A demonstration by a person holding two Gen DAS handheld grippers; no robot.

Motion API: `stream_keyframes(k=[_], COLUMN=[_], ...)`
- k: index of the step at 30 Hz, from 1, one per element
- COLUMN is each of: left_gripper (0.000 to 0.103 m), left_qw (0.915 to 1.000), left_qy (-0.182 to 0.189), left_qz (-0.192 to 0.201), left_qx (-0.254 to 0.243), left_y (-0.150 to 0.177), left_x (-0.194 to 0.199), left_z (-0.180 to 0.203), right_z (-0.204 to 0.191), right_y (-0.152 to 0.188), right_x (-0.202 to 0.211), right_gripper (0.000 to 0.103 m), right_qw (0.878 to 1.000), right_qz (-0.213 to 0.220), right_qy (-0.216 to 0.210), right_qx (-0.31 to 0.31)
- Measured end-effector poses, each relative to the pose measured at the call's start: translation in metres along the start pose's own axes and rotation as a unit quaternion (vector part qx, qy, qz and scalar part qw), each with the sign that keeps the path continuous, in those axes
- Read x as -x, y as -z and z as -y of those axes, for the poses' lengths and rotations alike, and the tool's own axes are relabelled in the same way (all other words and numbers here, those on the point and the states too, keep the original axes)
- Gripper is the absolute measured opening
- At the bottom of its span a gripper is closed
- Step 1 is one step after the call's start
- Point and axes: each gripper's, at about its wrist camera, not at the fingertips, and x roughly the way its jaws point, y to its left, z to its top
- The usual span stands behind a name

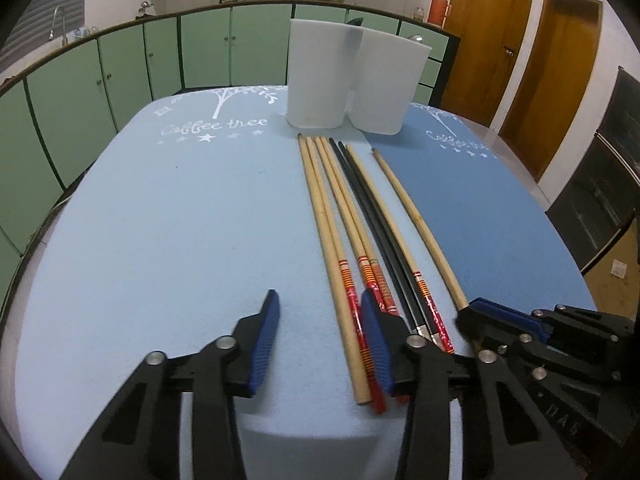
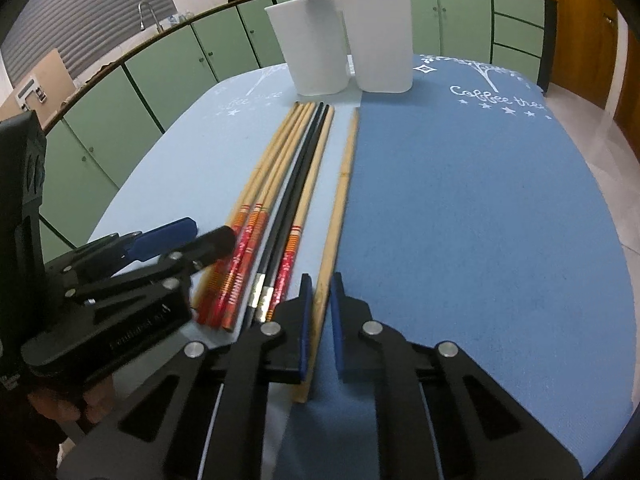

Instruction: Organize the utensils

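Several chopsticks [image 1: 352, 216] lie side by side along the seam of the two mats, tips toward two white containers [image 1: 320, 72] [image 2: 312, 40]. Some are pale wood with red banded ends, two are black. My left gripper [image 1: 322, 340] stands open low over the handle ends, astride the leftmost banded chopstick [image 1: 354, 344], with its right pad over the red ends. It also shows in the right wrist view as the left gripper [image 2: 200, 236]. My right gripper [image 2: 320, 316] is shut on the plain wooden chopstick [image 2: 340, 192], which lies apart on the right; the right gripper [image 1: 472, 310] shows too in the left wrist view.
A light blue mat [image 1: 180, 220] covers the left of the table and a darker blue mat [image 2: 480, 200] the right. Green cabinets [image 1: 120, 72] run behind the table, and wooden doors [image 1: 488, 40] stand at the back right. A hand [image 2: 60, 404] shows under the left gripper.
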Motion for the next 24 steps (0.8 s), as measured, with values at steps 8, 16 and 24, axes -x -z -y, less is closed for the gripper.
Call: stream_keyframes(k=[8,16,24], left_gripper=[0.029,0.012,0.012], left_qw=[1.0,0.9998,0.9996], left_qy=[0.003,-0.006,-0.019], left_qz=[-0.003,-0.004,-0.004], left_qx=[0.006,0.016,0.023], left_y=[0.002,-0.001,-0.016], left_x=[0.004,0.0,-0.013], left_z=[-0.007,-0.01,-0.017], right_z=[0.019,0.025,0.047], right_y=[0.0,0.002,-0.01], right_x=[0.005,0.006,0.001], right_gripper=[0.006,0.006,0.006], right_qw=[1.0,0.998,0.995], right_qz=[0.0,0.006,0.015], right_qy=[0.027,0.056,0.083], right_qx=[-0.011,-0.025,-0.053])
